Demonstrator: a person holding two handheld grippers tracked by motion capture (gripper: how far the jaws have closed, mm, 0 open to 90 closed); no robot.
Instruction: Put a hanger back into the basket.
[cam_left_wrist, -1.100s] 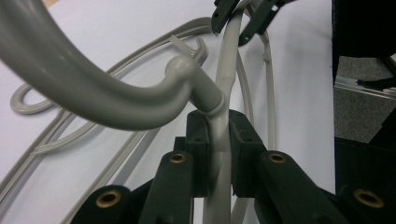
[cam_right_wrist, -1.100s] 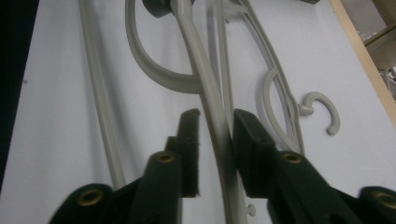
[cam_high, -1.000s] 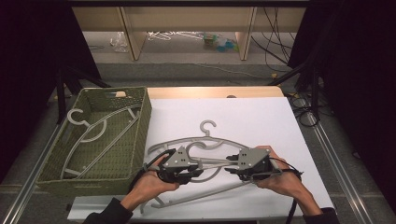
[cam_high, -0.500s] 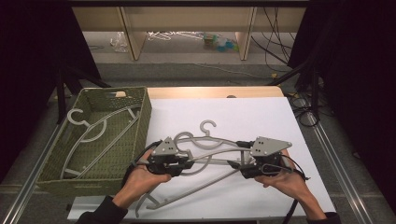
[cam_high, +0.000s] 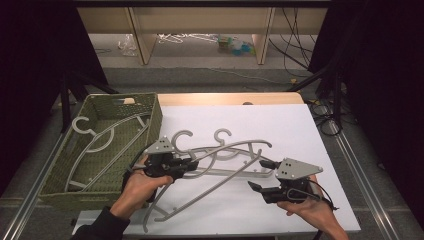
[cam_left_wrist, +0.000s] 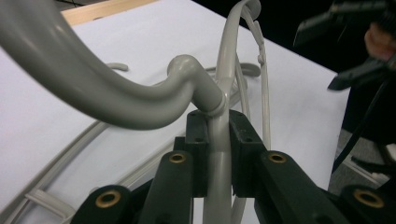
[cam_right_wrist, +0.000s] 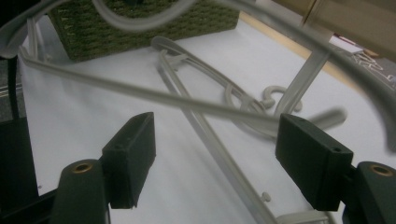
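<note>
The left claw is clamped on a grey hanger just below its hook, holding it tilted above the tabletop near the near-left corner. The right claw, by the near edge, has just been opening; its jaws stand wide with nothing pressed between them. A second hanger lies flat beneath. Another rests in the basket at the left edge.

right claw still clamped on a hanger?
No: in the right gripper view the right claw stands wide open, its pads clear of the grey hanger crossing beyond them.
</note>
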